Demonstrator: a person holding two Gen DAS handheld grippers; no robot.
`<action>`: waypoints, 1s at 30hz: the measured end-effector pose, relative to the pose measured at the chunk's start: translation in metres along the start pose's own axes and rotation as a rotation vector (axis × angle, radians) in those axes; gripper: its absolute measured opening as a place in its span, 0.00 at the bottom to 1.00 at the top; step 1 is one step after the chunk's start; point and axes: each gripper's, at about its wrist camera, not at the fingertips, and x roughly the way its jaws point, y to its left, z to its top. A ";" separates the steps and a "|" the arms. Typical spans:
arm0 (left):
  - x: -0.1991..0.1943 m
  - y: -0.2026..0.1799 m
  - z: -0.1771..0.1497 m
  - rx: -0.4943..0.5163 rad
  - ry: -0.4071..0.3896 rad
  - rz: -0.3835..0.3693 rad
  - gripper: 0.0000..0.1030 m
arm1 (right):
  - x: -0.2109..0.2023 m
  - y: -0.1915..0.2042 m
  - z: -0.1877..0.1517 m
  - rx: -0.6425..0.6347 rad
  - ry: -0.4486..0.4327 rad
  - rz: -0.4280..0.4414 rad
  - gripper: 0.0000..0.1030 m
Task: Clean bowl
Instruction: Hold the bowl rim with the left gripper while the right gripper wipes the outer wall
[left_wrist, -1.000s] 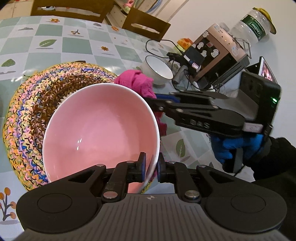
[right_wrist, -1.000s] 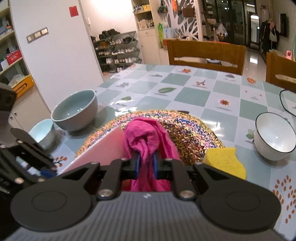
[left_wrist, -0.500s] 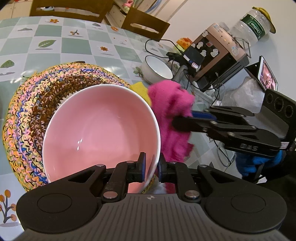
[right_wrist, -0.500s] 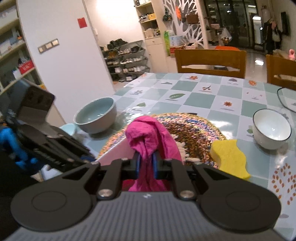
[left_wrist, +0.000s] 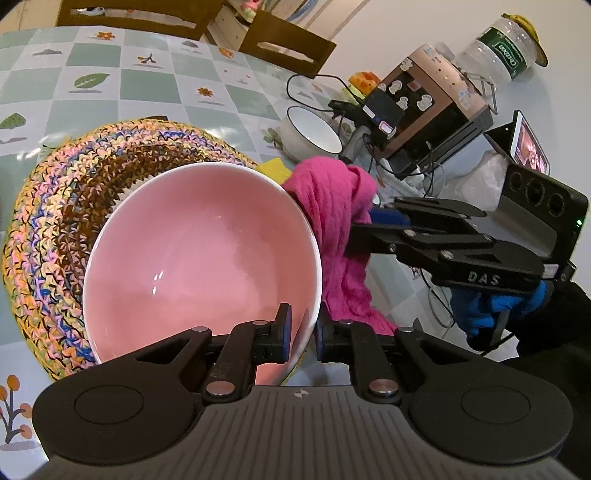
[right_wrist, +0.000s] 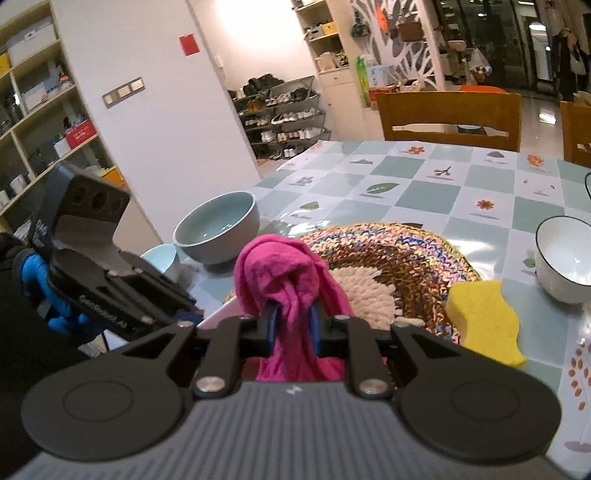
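Glossy pink ceramic bowl (left_wrist: 199, 254) tilted, centre frame, above braided multicolour mat (left_wrist: 55, 206); left gripper (left_wrist: 302, 332) fingers clamped on its rim. Right gripper (right_wrist: 293, 323) fingers opening, crumpled magenta cloth (right_wrist: 291, 280) between them, beside bowl's right edge.

Bowl (left_wrist: 199, 254) tilted over the woven mat (left_wrist: 55, 206), cloth (left_wrist: 332, 206) just beside its rim

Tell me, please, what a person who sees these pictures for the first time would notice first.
First, the big pink bowl, tilted over the colourful woven mat, its rim pinched by the left tongs. Next, the bright magenta cloth hanging between the right tongs, whose jaws are opening, just beside the bowl's rim. A yellow sponge lies at the mat's edge.
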 end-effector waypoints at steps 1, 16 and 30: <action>0.000 0.000 0.000 0.000 0.001 -0.002 0.15 | 0.001 -0.003 0.000 0.018 -0.002 0.007 0.23; 0.003 0.002 -0.002 -0.001 0.018 -0.004 0.17 | 0.023 -0.057 -0.013 0.473 -0.008 0.061 0.17; 0.002 0.000 0.011 -0.034 -0.007 0.047 0.18 | 0.057 -0.066 -0.027 0.569 0.055 0.019 0.13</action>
